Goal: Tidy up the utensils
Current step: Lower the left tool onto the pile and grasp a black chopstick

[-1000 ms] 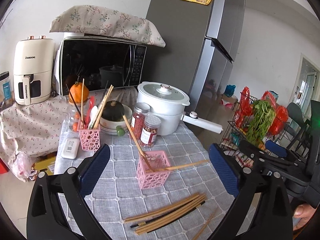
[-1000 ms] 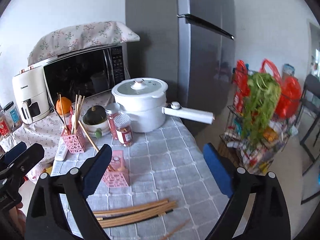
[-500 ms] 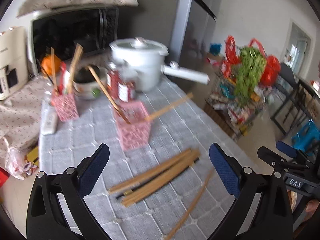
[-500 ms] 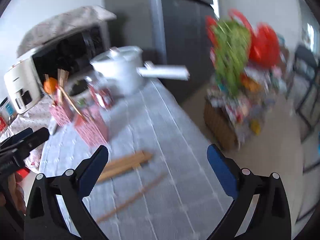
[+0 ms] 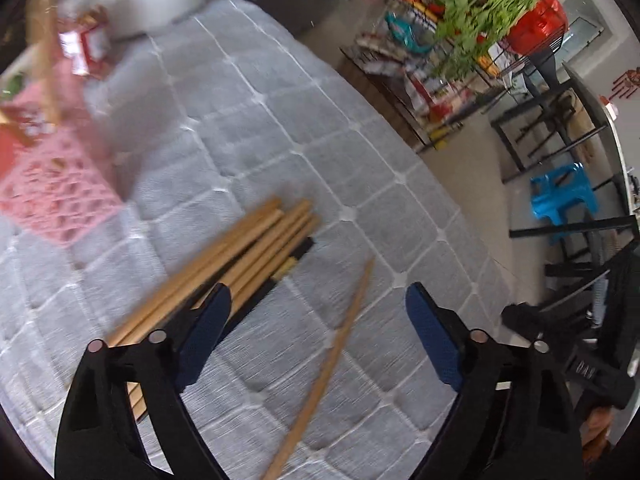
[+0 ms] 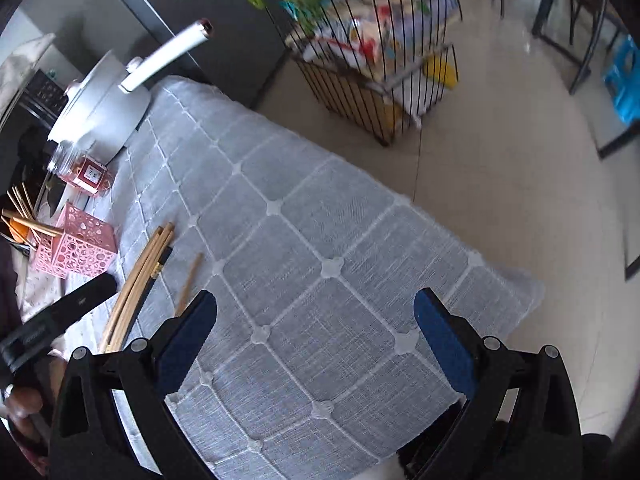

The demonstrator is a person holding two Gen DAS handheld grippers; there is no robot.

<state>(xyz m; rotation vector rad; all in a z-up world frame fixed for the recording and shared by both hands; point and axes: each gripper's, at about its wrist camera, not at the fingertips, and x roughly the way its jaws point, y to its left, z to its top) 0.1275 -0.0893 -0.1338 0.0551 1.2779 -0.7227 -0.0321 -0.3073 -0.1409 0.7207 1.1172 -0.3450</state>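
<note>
Wooden chopsticks are what this job is about, and most of them are not put away yet. A bunch of long tan wooden chopsticks [image 5: 224, 268] lies flat on the grey checked tablecloth [image 5: 304, 128], with one black chopstick with a gold band [image 5: 294, 262] tucked along its side. One more single tan wooden chopstick [image 5: 336, 356] lies by itself, just beside the bunch.

The pink plastic basket with little holes [image 6: 78, 246] stands on the cloth near the far end of the bunch. A few sticks already lean inside it, so a small part of the job looks done. Behind it are a glass jar with a red label [image 6: 82, 170] and a white pot with a long white handle [image 6: 120, 92].

The left gripper [image 5: 316, 328] points down over the chopsticks. Its blue fingers [image 5: 204, 336] are spread wide but are starting to come together. The single chopstick lies between them, and nothing is pinched yet. One finger sits over the edge of the bunch.

The right gripper [image 6: 316, 340] hangs over a bare part of the cloth, near the table's edge. Its fingers are spread wide and hold nothing.

So I think the job is near its start: the whole pile on the cloth has to go into the basket.
</note>
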